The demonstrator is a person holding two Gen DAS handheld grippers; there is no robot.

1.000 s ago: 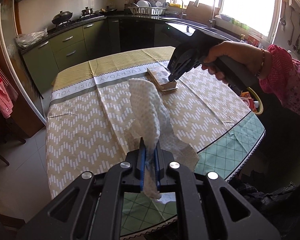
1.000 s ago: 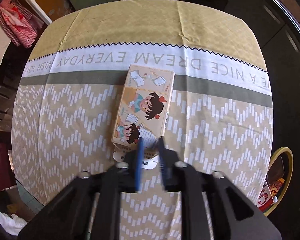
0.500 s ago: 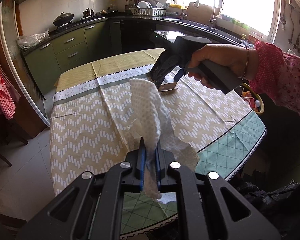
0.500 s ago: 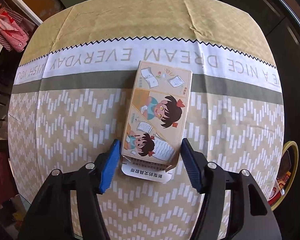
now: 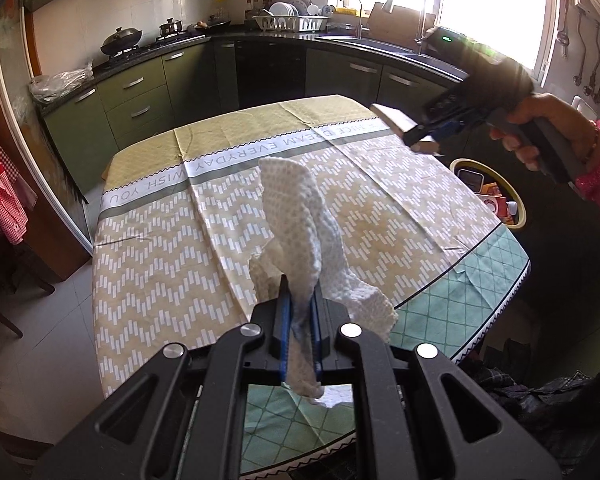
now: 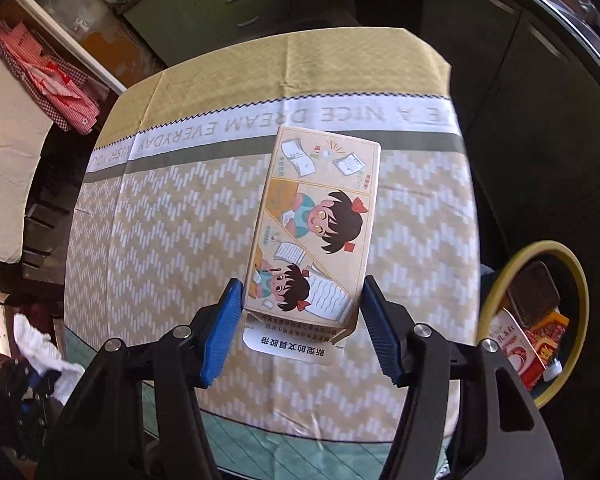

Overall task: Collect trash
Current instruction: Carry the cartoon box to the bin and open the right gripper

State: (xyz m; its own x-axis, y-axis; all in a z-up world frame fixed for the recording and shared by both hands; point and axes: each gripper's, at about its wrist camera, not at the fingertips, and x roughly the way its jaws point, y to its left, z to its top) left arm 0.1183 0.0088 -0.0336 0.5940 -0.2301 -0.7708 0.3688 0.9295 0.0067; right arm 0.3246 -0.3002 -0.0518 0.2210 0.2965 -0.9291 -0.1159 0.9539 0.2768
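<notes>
My left gripper [image 5: 299, 304] is shut on a white paper towel [image 5: 300, 220] and holds it above the near edge of the table. My right gripper [image 6: 300, 304] is shut on a tan cartoon box [image 6: 316, 224], its blue pads pressed on both long sides, and the box is lifted off the tablecloth [image 6: 172, 232]. In the left wrist view the box [image 5: 396, 120] hangs in the right gripper [image 5: 428, 138] above the table's far right side. A yellow-rimmed trash bin [image 6: 536, 312] with packaging inside stands on the floor right of the table; it also shows in the left wrist view [image 5: 492, 188].
The table wears a tan zigzag cloth [image 5: 172, 264] with a green border. Dark green kitchen cabinets [image 5: 132, 108] and a counter with a dish rack [image 5: 290, 22] run behind it. A red checked cloth [image 5: 0, 192] hangs at the left.
My right gripper closed on the cartoon box and lifted it off the table toward the right. My left gripper holds the paper towel as before.
</notes>
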